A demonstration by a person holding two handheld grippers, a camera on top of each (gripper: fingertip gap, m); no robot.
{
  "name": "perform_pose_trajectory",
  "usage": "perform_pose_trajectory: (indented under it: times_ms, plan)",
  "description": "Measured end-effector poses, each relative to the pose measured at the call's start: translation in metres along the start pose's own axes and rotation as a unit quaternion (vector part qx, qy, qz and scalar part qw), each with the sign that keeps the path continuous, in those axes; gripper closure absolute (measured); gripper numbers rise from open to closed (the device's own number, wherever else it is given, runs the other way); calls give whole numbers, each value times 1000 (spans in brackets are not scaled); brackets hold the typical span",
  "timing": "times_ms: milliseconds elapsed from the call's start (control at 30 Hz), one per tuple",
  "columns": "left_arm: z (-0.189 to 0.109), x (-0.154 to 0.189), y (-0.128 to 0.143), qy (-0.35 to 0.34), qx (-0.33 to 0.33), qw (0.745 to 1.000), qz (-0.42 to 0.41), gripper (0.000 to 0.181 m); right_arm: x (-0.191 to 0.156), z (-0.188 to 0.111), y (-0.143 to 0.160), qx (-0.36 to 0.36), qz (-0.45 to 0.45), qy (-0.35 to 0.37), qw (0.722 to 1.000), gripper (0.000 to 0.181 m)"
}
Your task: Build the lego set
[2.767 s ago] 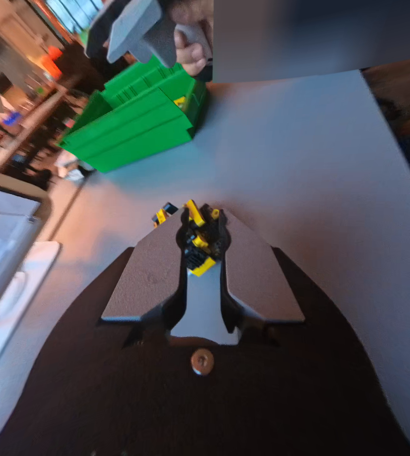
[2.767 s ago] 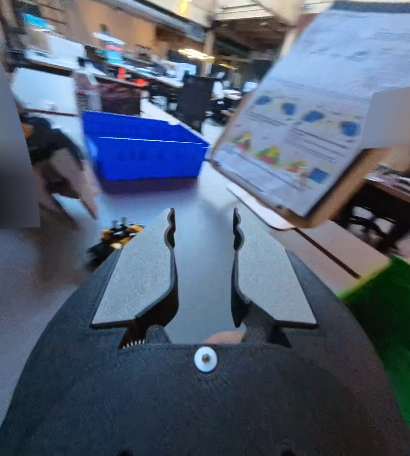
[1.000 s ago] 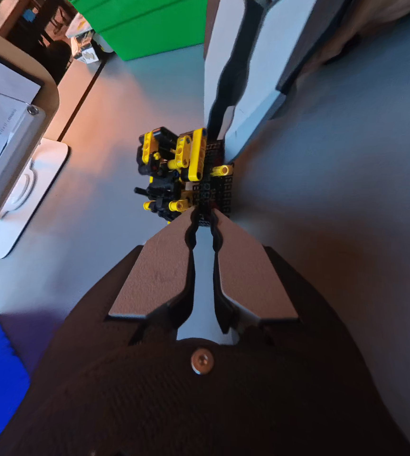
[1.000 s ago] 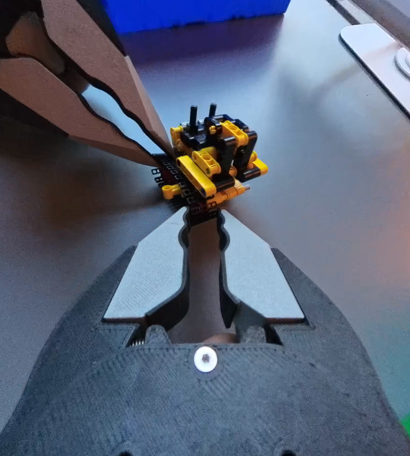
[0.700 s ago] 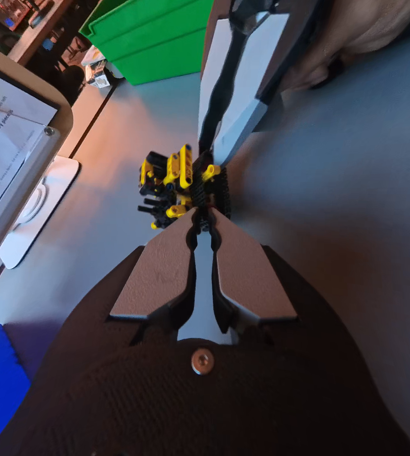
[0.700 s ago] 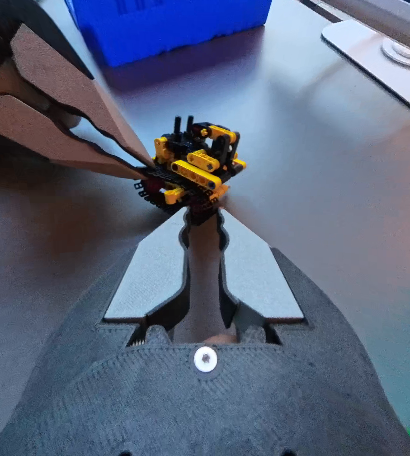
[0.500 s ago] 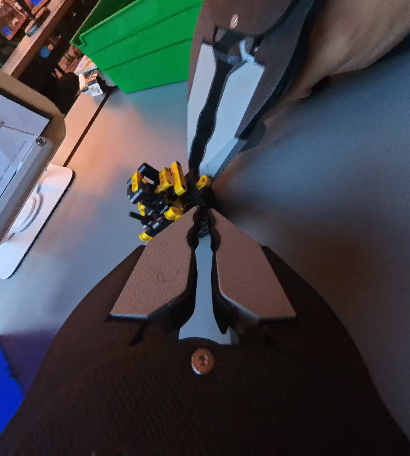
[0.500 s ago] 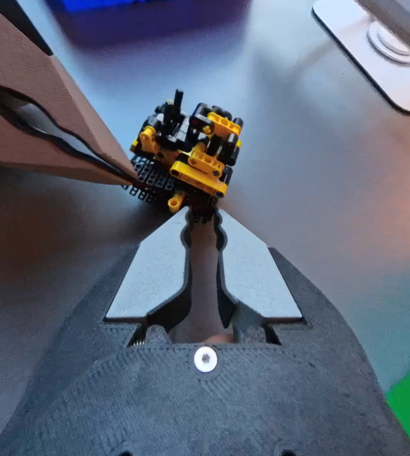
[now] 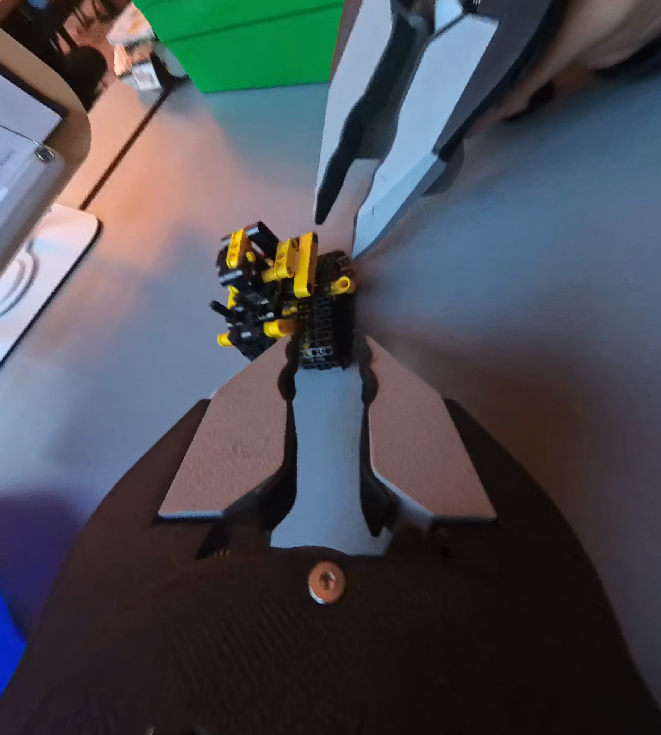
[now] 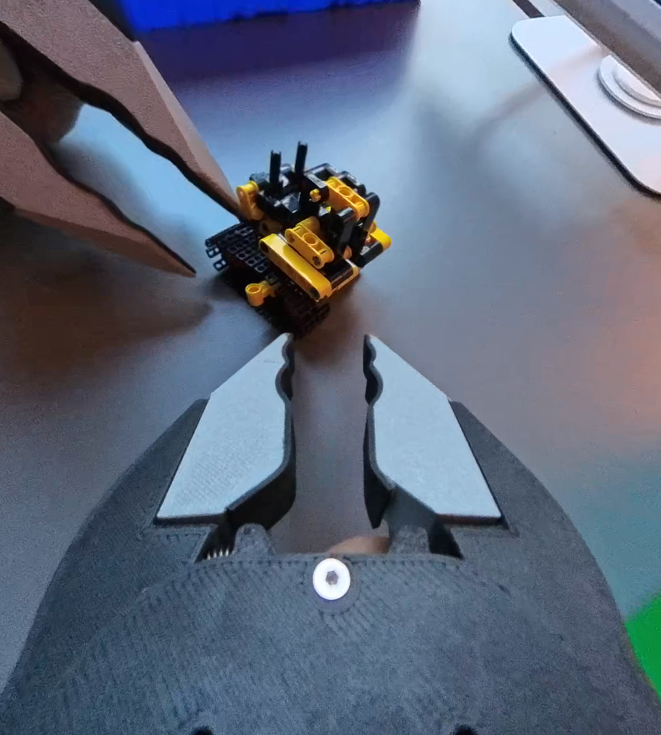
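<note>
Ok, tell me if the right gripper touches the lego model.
Cannot tell. In the right wrist view a fingertip of the right gripper borders the lego model; no plain gap.

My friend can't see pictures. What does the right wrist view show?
A small yellow and black lego model sits on a grey table. The right claw is open just in front of it, and the left claw, also open, points at it from the left.

yellow-and-black lego model (image 10: 297, 242), green bin (image 9: 257, 43)

Workshop: parts bins (image 9: 249, 47), other benches behind.
</note>
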State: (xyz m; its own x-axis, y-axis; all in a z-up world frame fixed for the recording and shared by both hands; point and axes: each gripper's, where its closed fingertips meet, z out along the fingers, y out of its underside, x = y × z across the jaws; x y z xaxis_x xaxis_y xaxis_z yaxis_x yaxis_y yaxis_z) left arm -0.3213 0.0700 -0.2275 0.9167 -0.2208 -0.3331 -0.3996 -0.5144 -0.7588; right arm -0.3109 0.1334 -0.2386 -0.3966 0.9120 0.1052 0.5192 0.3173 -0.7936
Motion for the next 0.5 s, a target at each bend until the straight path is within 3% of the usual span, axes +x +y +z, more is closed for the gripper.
perform_pose_trajectory:
  times_ms: [33,67,200,267,500]
  plan:
    - [3,-1,5,-9,-16,1000,8,149,0,2,1,-5,-5,3,1000,150]
    - [6,-2,9,-21,-27,999,21,147,0,4,1,-9,-12,9,1000,150]
    - [10,-6,4,-65,-17,996,66,169,-5,11,-6,-9,-44,28,999,153]
    - [9,-7,0,-70,-9,995,66,177,-9,15,-4,-18,-59,29,998,162]
    - [-2,-25,-8,-109,5,991,79,181,-12,10,-15,14,-75,52,996,171]
